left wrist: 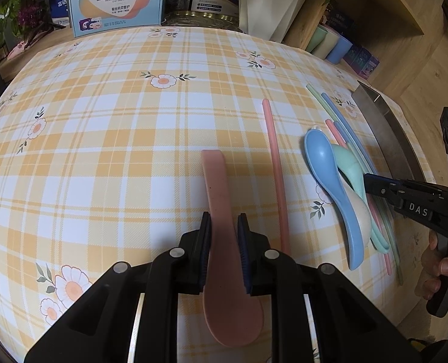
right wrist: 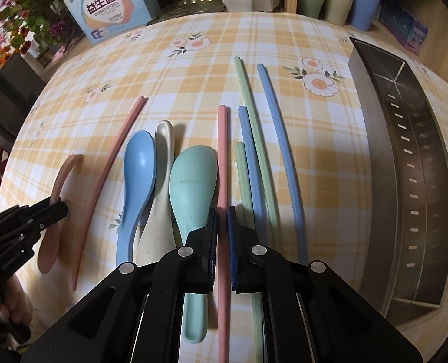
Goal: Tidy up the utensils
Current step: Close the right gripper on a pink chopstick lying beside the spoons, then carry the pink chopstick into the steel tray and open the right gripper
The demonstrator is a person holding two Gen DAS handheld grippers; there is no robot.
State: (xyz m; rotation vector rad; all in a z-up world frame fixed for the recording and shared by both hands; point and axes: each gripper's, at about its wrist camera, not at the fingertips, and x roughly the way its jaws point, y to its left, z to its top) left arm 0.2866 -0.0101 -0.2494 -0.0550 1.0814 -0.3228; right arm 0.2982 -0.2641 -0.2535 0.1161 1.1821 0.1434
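Table under a yellow plaid floral cloth; clutter at 12 o'clock along the back edge: blue printed box, flowering plant at 10, three cups green/cream/blue at 1. Steel tray with slotted floor and a divider runs along the 3 o'clock side, no utensils visible in it. Right wrist view: utensils lie side by side mid-table, handles roughly 12-to-6: blue spoon, cream spoon partly under it, teal spoon, then a pink chopstick, green chopsticks, blue chopsticks. A second pink chopstick lies apart at 9 of the blue spoon. The teal spoon and a green stick crowd the held chopstick from either side. Both claws pitch steeply down toward the table. Left claw: pads pressed on both edges of the pink spoon, clamped at mid-handle, bowl end toward 6, handle tip toward 12; spoon sits at the far 9 o'clock end of the row. Right claw: jaws nearly together, pinching the pink chopstick between the pads, stick running 12-to-6 through the gap. Fingers of a hand wrap the right claw's handle at 4 in the left view.
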